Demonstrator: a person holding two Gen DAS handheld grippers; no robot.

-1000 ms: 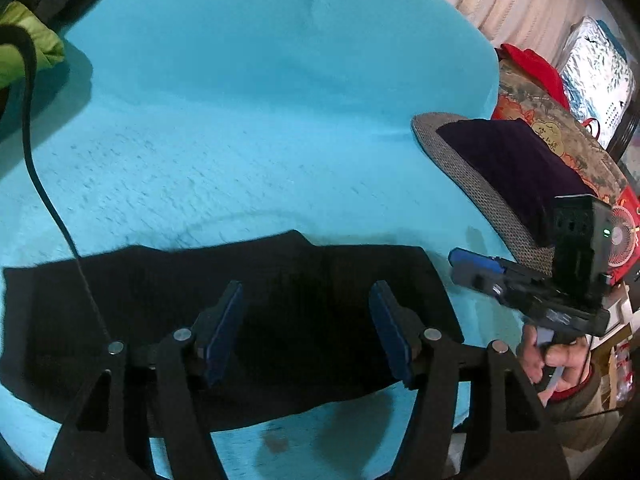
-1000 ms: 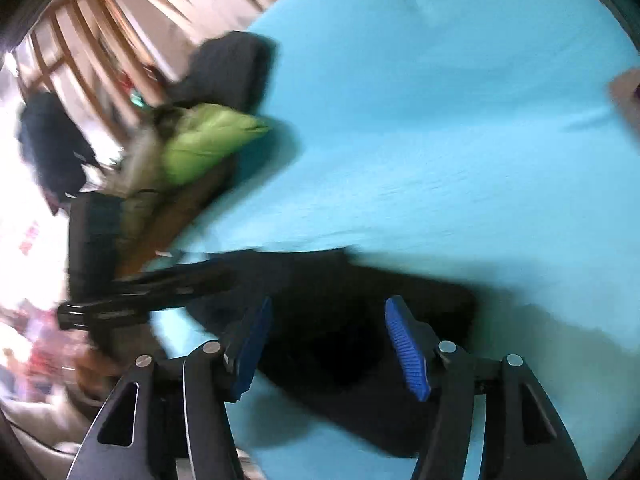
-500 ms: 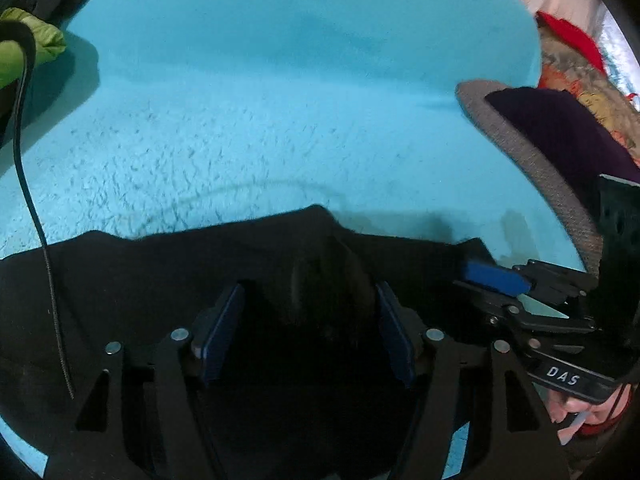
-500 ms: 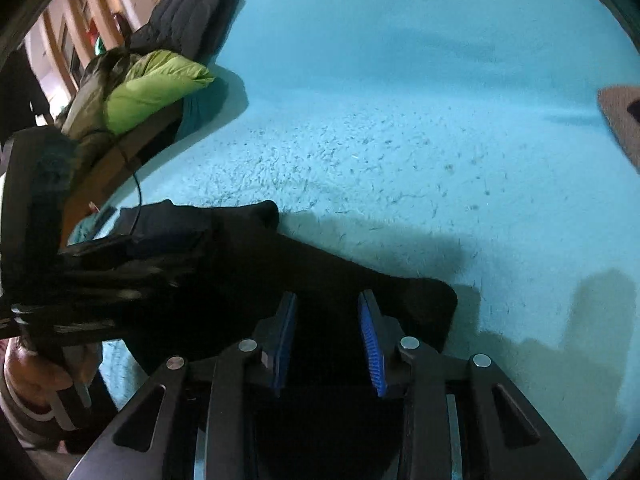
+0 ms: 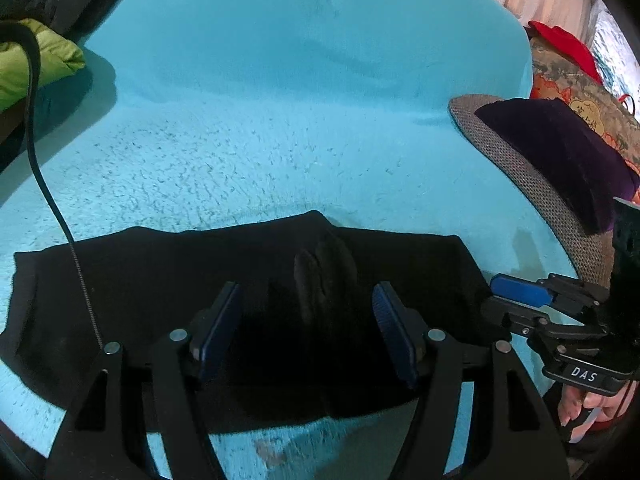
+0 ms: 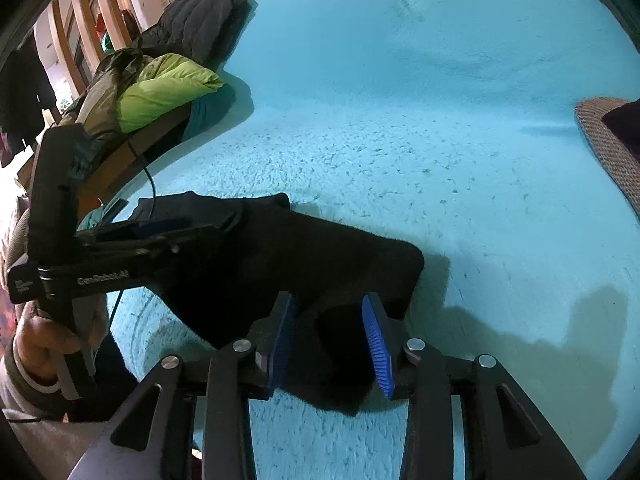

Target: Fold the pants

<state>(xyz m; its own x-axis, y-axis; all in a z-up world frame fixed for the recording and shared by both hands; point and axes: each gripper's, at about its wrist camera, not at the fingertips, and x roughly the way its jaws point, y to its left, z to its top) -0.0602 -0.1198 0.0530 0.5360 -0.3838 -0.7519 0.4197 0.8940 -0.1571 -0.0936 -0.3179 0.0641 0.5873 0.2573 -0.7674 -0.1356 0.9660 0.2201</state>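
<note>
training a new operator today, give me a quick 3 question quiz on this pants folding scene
1. True or false: the left gripper is clamped shut on the black pants.
2. Multiple choice: what do the pants lie on? A) a wooden floor B) a turquoise fleece blanket C) a glass table
3. Fill in: in the right wrist view, the bright item at the blanket's left edge is a ____ puffy jacket.

Key
1. False: its pads are wide apart, with a raised fold of the pants between them.
2. B
3. green
</note>
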